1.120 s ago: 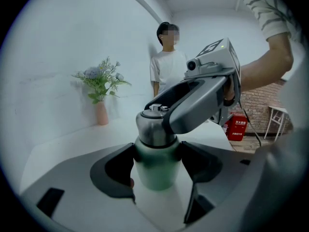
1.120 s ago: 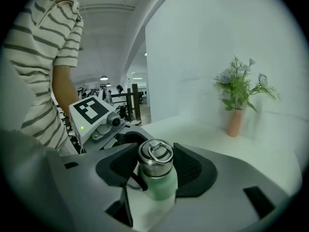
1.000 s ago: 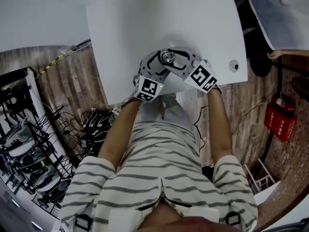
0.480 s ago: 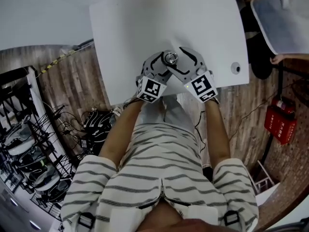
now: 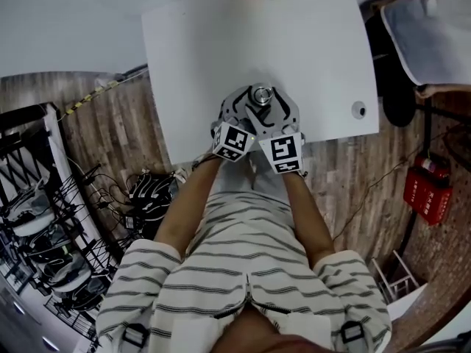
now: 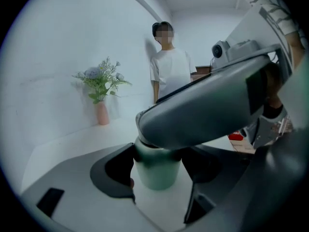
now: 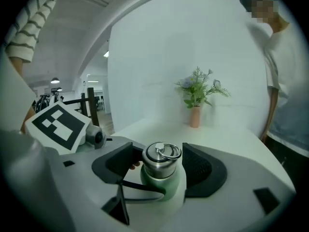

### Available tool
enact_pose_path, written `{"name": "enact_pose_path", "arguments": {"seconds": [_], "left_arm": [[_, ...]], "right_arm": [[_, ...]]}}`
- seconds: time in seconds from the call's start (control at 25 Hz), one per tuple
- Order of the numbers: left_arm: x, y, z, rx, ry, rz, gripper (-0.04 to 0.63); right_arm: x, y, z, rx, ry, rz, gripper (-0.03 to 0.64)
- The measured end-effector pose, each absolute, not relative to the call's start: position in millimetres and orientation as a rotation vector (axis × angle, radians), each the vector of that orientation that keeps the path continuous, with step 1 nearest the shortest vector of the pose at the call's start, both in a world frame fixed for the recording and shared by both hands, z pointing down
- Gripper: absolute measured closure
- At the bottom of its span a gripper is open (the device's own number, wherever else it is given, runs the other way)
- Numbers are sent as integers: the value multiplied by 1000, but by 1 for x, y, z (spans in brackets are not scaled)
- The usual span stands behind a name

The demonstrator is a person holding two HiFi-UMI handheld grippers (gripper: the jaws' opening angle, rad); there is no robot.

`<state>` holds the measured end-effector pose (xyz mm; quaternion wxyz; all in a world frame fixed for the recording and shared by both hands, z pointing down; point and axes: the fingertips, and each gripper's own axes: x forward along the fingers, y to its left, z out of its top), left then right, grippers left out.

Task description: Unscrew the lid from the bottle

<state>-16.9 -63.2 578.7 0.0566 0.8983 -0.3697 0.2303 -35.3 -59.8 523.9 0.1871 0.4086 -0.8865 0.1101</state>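
A green bottle (image 6: 155,170) with a steel ring-topped lid (image 7: 161,159) stands near the front edge of the white table (image 5: 221,43). My left gripper (image 6: 155,175) is shut on the bottle's green body, one pad on each side. My right gripper (image 7: 161,167) reaches over it at lid height. Its jaws have just opened wide and then closed a little. They are open with the lid between them, and a gap shows beside the right pad. In the head view both grippers meet at the bottle (image 5: 260,94).
A pink vase of flowers (image 7: 195,115) stands at the table's far edge. A person in white (image 6: 169,66) stands beyond the table. A small round object (image 5: 358,109) lies near the right front corner. A red box (image 5: 427,186) and racks (image 5: 37,219) are on the floor.
The right gripper has swung round the bottle, its marker cube moving from the right side to just beside the left cube. The left gripper and the bottle have kept still.
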Motion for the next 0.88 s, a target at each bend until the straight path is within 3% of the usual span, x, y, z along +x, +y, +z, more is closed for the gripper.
{"name": "enact_pose_path", "arguments": {"seconds": [0.16,0.88], "left_arm": [[-17,-62,581,2724,-1116,701,288],[-16,-63,578,2743,-1114,700,288]], "right_arm": [[-31,-66,533,1197,-2444,322,360],[-31,-61,532,730,-2621,239,367]]}}
